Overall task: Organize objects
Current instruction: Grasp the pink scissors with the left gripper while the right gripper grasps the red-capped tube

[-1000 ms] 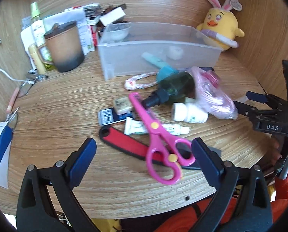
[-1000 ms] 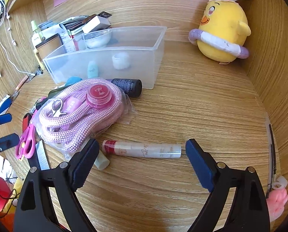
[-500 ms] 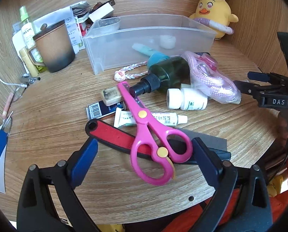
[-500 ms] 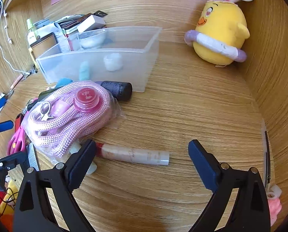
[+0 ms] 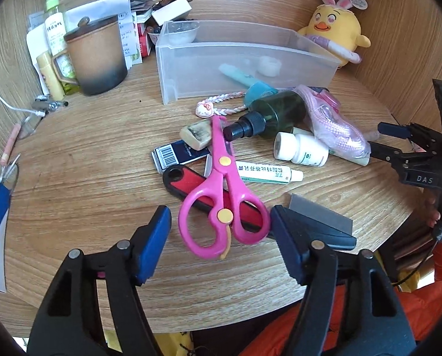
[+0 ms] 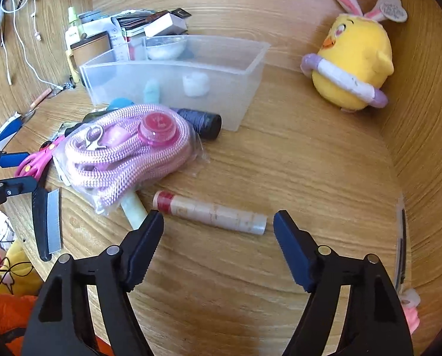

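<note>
Left wrist view: "DAS" is readable on the right gripper (image 5: pixel 381 138); print on the ointment tube (image 5: pixel 267 173) is too small to read. The left gripper (image 5: pixel 220 225) gapes wide around the pink scissors' (image 5: pixel 222 184) handles. The right gripper spreads wide before a blurred red-capped tube (image 6: pixel 210 212) on the table (image 6: pixel 295 163).

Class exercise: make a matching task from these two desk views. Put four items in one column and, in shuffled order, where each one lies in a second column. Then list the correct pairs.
Items:
1. pink scissors
2. red-capped tube
3. plush chick
4. white roll

Places:
A. inside the clear bin
B. against the back wall
C. between the left gripper fingers
D. ahead of the right gripper

Pairs: 1-C, 2-D, 3-B, 4-A
</note>
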`<act>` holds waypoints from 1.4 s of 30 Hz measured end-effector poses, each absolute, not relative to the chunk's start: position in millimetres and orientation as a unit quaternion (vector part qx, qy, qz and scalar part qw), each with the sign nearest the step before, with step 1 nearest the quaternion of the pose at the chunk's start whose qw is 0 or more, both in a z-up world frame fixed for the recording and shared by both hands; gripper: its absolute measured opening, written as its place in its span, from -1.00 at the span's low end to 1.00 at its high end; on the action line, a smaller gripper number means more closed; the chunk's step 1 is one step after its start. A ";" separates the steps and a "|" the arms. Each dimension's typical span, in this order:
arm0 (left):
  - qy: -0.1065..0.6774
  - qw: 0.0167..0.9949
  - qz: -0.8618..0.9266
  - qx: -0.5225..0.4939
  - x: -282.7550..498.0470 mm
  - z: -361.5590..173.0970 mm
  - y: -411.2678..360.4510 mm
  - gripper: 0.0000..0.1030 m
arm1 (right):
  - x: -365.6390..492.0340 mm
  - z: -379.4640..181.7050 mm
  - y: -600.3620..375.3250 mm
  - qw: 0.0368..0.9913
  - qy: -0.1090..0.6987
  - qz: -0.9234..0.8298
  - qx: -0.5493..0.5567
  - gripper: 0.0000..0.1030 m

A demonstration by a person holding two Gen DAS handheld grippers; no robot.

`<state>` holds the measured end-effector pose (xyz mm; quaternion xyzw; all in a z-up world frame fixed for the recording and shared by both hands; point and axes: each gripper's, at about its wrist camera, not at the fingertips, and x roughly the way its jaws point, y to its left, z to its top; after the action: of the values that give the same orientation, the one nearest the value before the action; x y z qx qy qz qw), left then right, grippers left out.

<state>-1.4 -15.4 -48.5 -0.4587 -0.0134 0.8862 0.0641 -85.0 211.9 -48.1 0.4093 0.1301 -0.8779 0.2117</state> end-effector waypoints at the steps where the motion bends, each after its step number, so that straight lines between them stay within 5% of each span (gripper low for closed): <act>1: -0.015 0.064 0.886 -0.460 -2.1 -49.4 -15.8 0.42 | -88.1 -47.8 208.7 0.214 0.138 -0.877 0.408 0.45; 8: -0.012 0.051 0.895 -0.443 -4.3 -51.4 -15.6 0.49 | -110.4 -55.2 194.1 0.247 0.160 -0.858 0.422 0.47; 10: -0.005 0.046 0.900 -0.433 -3.1 -50.5 -14.6 0.37 | -113.3 -57.9 193.6 0.253 0.153 -0.853 0.429 0.39; 13: 0.006 0.051 0.903 -0.426 -0.7 -48.8 -12.1 0.20 | -114.4 -57.0 197.2 0.260 0.138 -0.852 0.433 0.06; 21: 0.020 0.047 0.907 -0.417 2.2 -47.8 -12.1 0.19 | -101.1 -57.6 206.1 0.244 0.127 -0.862 0.425 -0.71; 41: 0.011 0.029 0.925 -0.379 -2.8 -5.9 -20.4 0.18 | -94.2 -41.9 220.7 0.237 0.052 -0.888 0.391 -0.73; 42: 0.012 0.028 0.926 -0.376 -5.8 -3.7 -19.7 -0.31 | -94.7 -40.5 220.7 0.237 0.049 -0.889 0.389 -0.73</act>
<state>-5.8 -19.7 -3.7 -0.3756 0.0118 0.9263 0.0284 -94.7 220.7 -40.5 0.3887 0.0487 -0.8890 0.2372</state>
